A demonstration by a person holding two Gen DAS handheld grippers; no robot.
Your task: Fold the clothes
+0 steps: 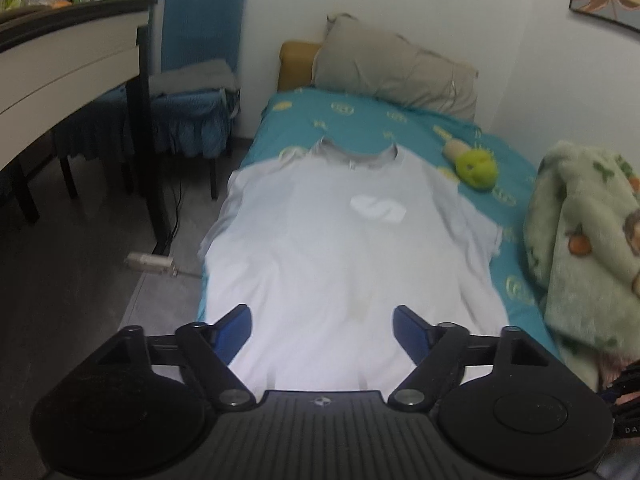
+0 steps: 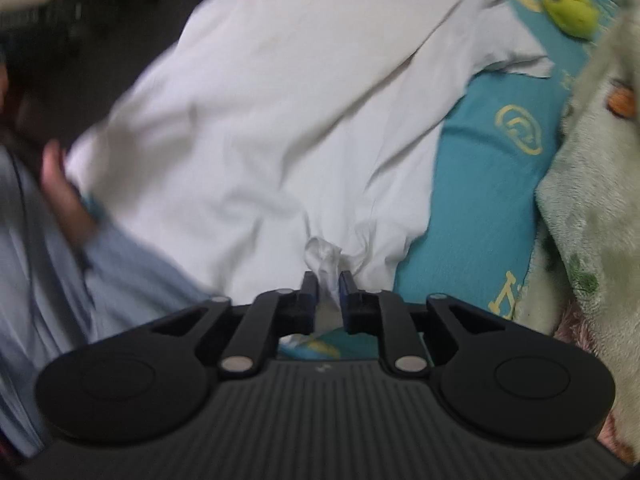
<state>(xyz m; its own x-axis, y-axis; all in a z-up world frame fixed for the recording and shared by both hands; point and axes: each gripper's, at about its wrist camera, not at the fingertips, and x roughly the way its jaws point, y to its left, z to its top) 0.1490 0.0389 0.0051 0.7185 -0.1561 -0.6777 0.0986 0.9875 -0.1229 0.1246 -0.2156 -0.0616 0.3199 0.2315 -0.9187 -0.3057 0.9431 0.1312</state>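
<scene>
Blue-padded fingers (image 1: 240, 322) of the left gripper (image 1: 322, 320) are standing wide apart over the near hem of the white T-shirt (image 1: 340, 240), gripping nothing. Fingers of the right gripper (image 2: 328, 280) are pinching a bunched bit of the T-shirt's (image 2: 280, 120) near right corner. The shirt is lying flat along the teal bed sheet (image 1: 360, 120), its left edge overhanging the bed's side. A green blanket (image 1: 592, 248) is crowding the right edge, and a green plush toy (image 1: 476, 166) is sitting just beyond the right sleeve.

Bed (image 1: 360, 120): shirt (image 1: 340, 240), pillow (image 1: 396, 68), toy (image 1: 476, 166), blanket (image 1: 588, 240).
</scene>
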